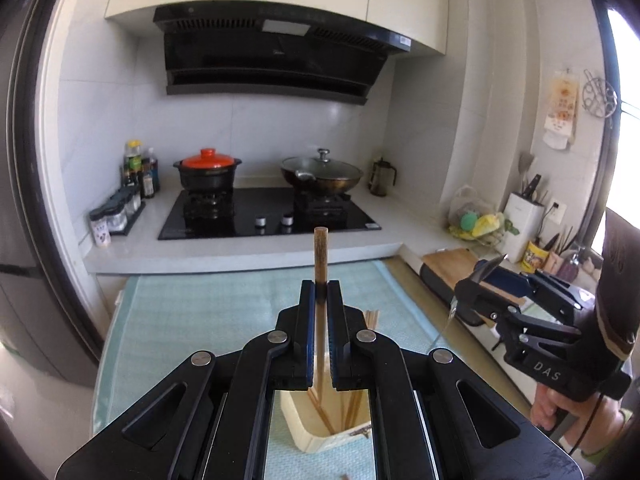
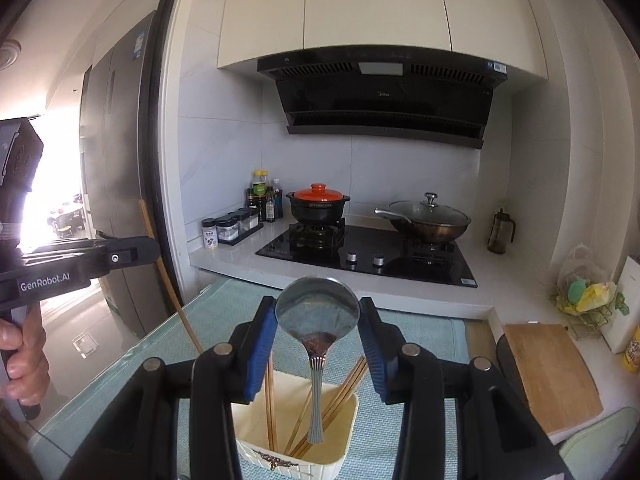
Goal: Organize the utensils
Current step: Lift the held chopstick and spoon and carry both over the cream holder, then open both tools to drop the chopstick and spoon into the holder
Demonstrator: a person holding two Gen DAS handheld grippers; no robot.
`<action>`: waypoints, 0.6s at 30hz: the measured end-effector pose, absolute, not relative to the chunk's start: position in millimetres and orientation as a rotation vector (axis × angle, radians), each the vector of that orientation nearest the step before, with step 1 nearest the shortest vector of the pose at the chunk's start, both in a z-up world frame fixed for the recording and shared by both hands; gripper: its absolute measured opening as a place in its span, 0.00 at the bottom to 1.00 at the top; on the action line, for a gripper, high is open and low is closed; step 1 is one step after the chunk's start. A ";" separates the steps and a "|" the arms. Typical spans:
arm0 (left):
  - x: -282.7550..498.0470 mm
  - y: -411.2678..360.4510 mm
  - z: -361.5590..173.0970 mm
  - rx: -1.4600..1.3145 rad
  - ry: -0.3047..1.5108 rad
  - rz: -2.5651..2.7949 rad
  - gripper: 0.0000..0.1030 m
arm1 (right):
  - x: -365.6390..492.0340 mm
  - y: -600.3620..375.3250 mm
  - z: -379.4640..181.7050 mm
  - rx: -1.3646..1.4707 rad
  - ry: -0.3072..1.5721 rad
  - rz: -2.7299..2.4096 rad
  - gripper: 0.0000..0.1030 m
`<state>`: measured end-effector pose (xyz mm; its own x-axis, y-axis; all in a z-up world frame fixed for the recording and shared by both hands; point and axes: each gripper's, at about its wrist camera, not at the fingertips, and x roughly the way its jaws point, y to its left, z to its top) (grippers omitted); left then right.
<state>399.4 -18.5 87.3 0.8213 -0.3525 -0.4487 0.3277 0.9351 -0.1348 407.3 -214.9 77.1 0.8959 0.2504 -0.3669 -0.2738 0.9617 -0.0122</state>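
Note:
My left gripper is shut on a wooden chopstick that sticks up past its fingertips. Straight below it stands a cream utensil holder with several chopsticks inside. In the right wrist view my right gripper is shut on a metal spoon, gripped by the bowl. The spoon's handle hangs down into the cream utensil holder, which sits on a teal mat. Each gripper shows in the other's view: the right gripper with the spoon, and the left gripper with its chopstick.
Behind the mat lie a black hob, a clay pot with an orange lid and a lidded wok. Spice jars stand at the left, a wooden cutting board at the right. A fridge is on the far left.

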 end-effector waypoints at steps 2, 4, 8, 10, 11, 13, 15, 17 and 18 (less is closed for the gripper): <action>414.4 -26.9 70.9 -0.052 0.524 -0.359 0.03 | 425.3 -217.7 59.1 -0.040 0.411 0.272 0.41; 428.0 -35.3 53.5 -0.049 0.570 -0.357 0.03 | 444.0 -221.3 39.0 -0.015 0.466 0.270 0.41; 447.1 -48.6 14.5 -0.031 0.664 -0.351 0.03 | 472.0 -226.8 -9.0 0.020 0.608 0.259 0.41; 453.6 -54.7 -1.7 -0.012 0.702 -0.353 0.04 | 482.4 -230.1 -29.8 0.034 0.666 0.238 0.41; 456.9 -57.7 -7.3 -0.005 0.722 -0.353 0.05 | 487.4 -231.6 -38.0 0.041 0.692 0.227 0.41; 460.5 -57.0 -14.4 -0.008 0.756 -0.331 0.11 | 496.2 -235.5 -47.3 0.062 0.723 0.217 0.45; 456.5 -49.6 -10.1 -0.032 0.753 -0.318 0.30 | 495.3 -240.9 -42.3 0.076 0.704 0.196 0.50; 444.1 -37.1 1.6 -0.034 0.715 -0.289 0.58 | 486.3 -246.5 -26.6 0.083 0.658 0.186 0.51; 437.5 -31.3 8.8 -0.023 0.692 -0.276 0.61 | 479.8 -248.1 -17.3 0.079 0.636 0.185 0.52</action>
<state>437.5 -31.3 8.8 0.7350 -0.2586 -0.6268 0.2432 0.9635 -0.1123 479.8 -248.1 -17.3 0.7885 0.1960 -0.5829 -0.1475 0.9805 0.1300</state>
